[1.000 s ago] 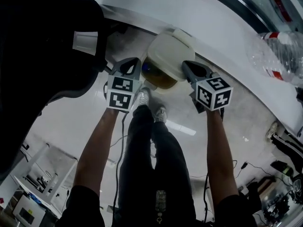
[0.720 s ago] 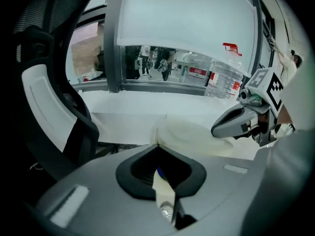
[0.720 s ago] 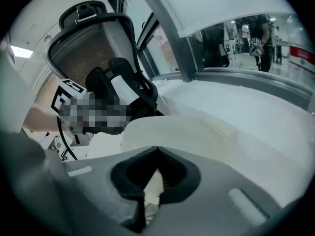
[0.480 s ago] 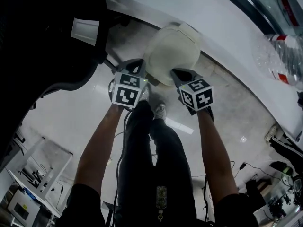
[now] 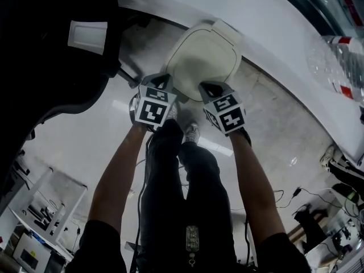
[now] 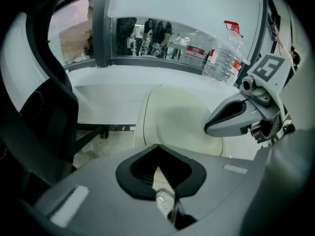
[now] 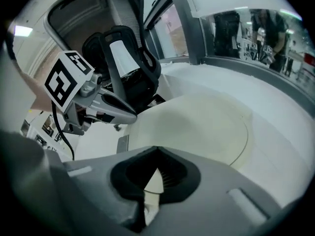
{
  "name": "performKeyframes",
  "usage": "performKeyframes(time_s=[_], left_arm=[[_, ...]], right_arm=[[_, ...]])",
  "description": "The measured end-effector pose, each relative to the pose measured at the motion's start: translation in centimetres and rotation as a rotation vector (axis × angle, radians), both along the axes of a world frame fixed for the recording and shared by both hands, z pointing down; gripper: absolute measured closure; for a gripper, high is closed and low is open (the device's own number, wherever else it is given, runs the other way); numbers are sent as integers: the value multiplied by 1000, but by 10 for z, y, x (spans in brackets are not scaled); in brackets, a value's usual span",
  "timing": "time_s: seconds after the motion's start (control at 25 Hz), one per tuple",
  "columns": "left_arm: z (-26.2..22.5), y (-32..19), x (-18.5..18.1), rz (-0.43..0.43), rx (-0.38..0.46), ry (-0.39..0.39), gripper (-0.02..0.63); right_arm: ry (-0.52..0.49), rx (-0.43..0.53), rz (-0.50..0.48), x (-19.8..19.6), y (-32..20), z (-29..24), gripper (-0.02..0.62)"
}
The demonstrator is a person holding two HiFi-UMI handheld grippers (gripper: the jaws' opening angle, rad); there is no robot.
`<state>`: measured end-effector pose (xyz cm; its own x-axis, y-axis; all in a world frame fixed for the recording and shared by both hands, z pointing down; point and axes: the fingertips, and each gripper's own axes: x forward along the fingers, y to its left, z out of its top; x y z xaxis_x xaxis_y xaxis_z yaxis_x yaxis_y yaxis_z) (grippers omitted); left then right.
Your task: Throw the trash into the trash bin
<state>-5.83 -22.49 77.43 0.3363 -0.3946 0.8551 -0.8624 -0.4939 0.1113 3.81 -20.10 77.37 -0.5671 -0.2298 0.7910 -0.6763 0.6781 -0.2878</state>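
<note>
The trash bin stands on the floor under the table's edge, and its cream lid [image 5: 202, 58] lies flat over it. No trash shows in any view. My left gripper [image 5: 161, 79] hangs over the lid's near left edge, jaws shut and empty. My right gripper [image 5: 211, 87] hangs over the near right edge, its jaws also together with nothing between them. In the left gripper view the lid [image 6: 177, 119] fills the middle, with the right gripper [image 6: 231, 117] at the right. In the right gripper view the lid [image 7: 197, 127] lies ahead and the left gripper [image 7: 115, 111] is at the left.
A black office chair [image 5: 51, 38] stands close on the left. The white table [image 5: 256, 16] runs behind the bin, with a large water bottle [image 5: 335, 61] on it. The person's legs and shoes [image 5: 170, 115] are just below the grippers. Cables [image 5: 296, 195] lie on the floor at the right.
A second ago the bin's dark opening showed under a raised lid; now the lid lies flat. Both grippers have come down and drawn closer together over its near edge.
</note>
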Motion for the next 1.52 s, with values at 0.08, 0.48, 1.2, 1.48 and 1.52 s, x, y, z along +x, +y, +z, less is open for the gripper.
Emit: performKeyframes(time_s=[0.08, 0.48, 1.2, 1.48, 1.52], left_arm=[[4, 1, -1, -6, -8, -5, 598], [-69, 7, 6, -37, 91, 37, 598], [-366, 50, 16, -10, 395, 230, 598], [-467, 115, 17, 48, 498, 308, 598], [-479, 130, 15, 56, 506, 316, 598]], right_arm=[[17, 8, -15, -1, 0, 2, 594], [-121, 70, 92, 4, -2, -68, 594], [-336, 443, 206, 21, 21, -380, 593], [-387, 601, 241, 9, 84, -494, 593], [-393, 612, 242, 6, 99, -507, 594]])
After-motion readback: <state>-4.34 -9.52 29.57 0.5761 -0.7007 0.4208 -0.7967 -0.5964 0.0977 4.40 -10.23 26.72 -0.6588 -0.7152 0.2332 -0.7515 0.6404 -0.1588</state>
